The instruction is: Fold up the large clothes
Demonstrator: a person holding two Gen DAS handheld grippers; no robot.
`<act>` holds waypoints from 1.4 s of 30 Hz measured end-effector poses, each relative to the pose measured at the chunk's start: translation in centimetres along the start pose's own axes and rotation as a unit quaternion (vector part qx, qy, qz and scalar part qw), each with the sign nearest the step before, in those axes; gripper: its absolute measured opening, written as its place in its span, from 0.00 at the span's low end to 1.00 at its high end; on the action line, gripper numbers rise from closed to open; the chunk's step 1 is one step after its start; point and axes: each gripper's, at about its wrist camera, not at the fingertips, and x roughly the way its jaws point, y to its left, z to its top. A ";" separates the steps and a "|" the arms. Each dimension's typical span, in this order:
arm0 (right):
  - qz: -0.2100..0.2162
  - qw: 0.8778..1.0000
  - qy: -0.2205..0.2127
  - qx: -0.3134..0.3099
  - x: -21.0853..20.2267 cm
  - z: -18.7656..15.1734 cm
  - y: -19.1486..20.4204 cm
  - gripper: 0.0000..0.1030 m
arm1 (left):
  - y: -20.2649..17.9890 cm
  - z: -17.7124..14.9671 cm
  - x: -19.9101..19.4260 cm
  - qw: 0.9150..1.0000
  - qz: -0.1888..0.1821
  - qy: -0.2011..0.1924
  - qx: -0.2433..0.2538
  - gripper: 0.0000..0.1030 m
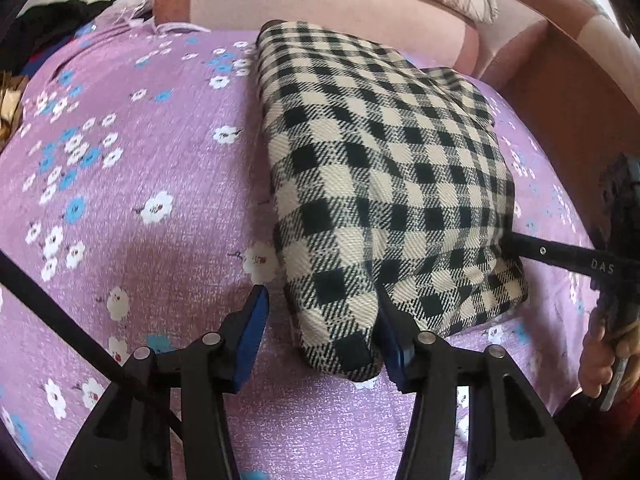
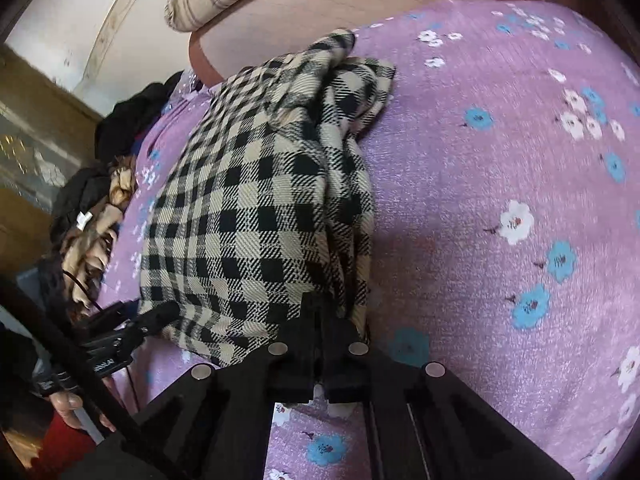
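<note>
Bedspread [image 1: 132, 184], purple floral, covering bed. Garment [image 1: 384, 184], checked, lying folded mid-bedspread, loose layers bunching at far end. Clothes pile [image 2: 96, 216] sitting at bed edge. Left gripper [image 1: 322, 320], fingers spread, straddling garment's near corner. Right gripper [image 2: 320, 312], fingers pressed together, pinching garment's near edge.

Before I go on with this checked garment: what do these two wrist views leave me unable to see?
- Right gripper tips: in the right wrist view, buried in the checked garment; the left wrist view shows only one finger going under the cloth.
- Layers under the garment's top panel: covered in both views.
- Dark clothes pile: squeezed at the fisheye edge, items unclear.
- Left gripper: its right finger's tip sits behind the garment's corner.
</note>
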 end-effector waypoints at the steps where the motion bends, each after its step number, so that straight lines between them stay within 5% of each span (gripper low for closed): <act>1: -0.004 1.000 0.000 -0.001 0.0 0.1 0.0 0.00 | 0.1 0.0 0.0 1.000 0.002 0.000 -0.001 0.53; 7: -0.031 0.999 -0.016 -0.019 -1.3 -0.4 1.2 0.03 | 0.9 -0.9 -2.2 1.000 0.015 -0.020 -0.014 0.60; 12: -0.039 0.995 -0.070 -0.058 -3.3 -1.1 4.5 0.30 | 2.3 -1.5 -3.4 0.998 0.031 -0.036 -0.031 0.62; 15: -0.030 0.997 -0.049 -0.054 -2.4 -1.5 4.8 0.31 | 3.1 -1.8 -3.1 0.998 0.027 -0.034 -0.052 0.63; 19: -0.086 0.995 -0.021 -0.035 -0.4 -2.2 3.2 0.31 | 2.7 -2.5 -4.0 0.997 0.029 -0.049 -0.049 0.64; 24: -0.101 0.992 -0.069 -0.020 -2.8 -3.3 3.1 0.38 | 0.9 -4.1 -6.5 0.993 0.066 -0.092 -0.015 0.64; 28: -0.140 0.983 -0.113 -0.021 -5.0 -5.1 4.0 0.38 | -0.3 -5.4 -9.3 0.982 0.116 -0.152 -0.007 0.80; 33: -0.121 0.977 -0.162 -0.068 -7.2 -6.8 7.7 0.41 | -0.9 -7.3 -14.2 0.947 0.162 -0.274 -0.034 1.00; 38: -0.099 0.984 -0.098 -0.107 -3.5 -7.0 9.3 0.48 | -1.7 -8.1 -17.5 0.939 0.166 -0.299 -0.023 1.00; 41: -0.175 0.980 -0.066 -0.072 -1.1 -6.9 7.1 0.48 | -2.5 -8.8 -18.9 0.932 0.183 -0.312 -0.012 1.00; 42: -0.184 0.979 -0.064 -0.051 -1.1 -6.9 6.0 0.55 | -2.7 -9.1 -19.2 0.932 0.185 -0.312 -0.009 1.00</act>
